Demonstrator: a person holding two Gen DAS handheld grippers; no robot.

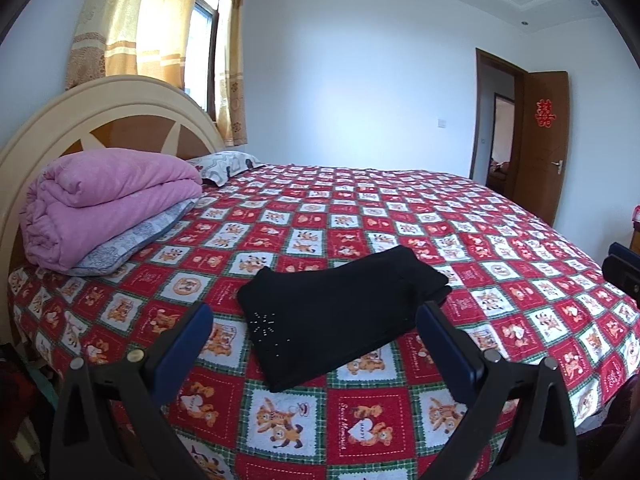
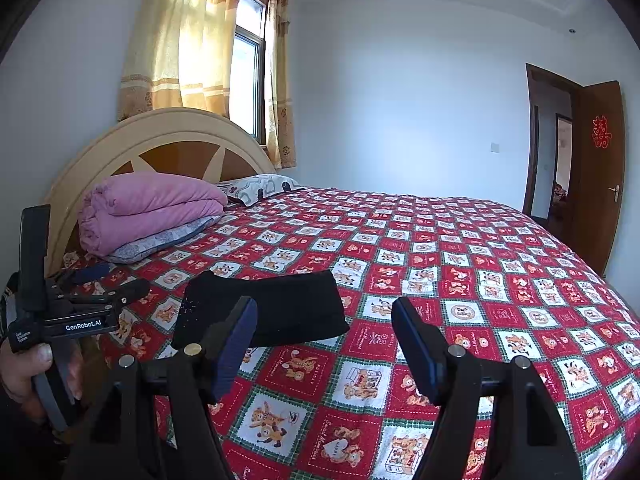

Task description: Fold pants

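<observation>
Black pants (image 1: 340, 312) lie folded into a compact rectangle on the red patterned bedspread (image 1: 360, 412) near the bed's front edge; small studs show on one corner. They also show in the right wrist view (image 2: 276, 308). My left gripper (image 1: 316, 324) is open and empty, held above the bed just in front of the pants. My right gripper (image 2: 324, 316) is open and empty, held to the right of the pants. The left gripper's body (image 2: 68, 312), held in a hand, shows at the left of the right wrist view.
A folded pink quilt (image 1: 100, 204) on a grey pillow lies by the curved headboard (image 1: 104, 116). A patterned pillow (image 1: 224, 164) lies behind it. A curtained window (image 1: 200, 40) is behind the bed and an open brown door (image 1: 548, 140) at the right.
</observation>
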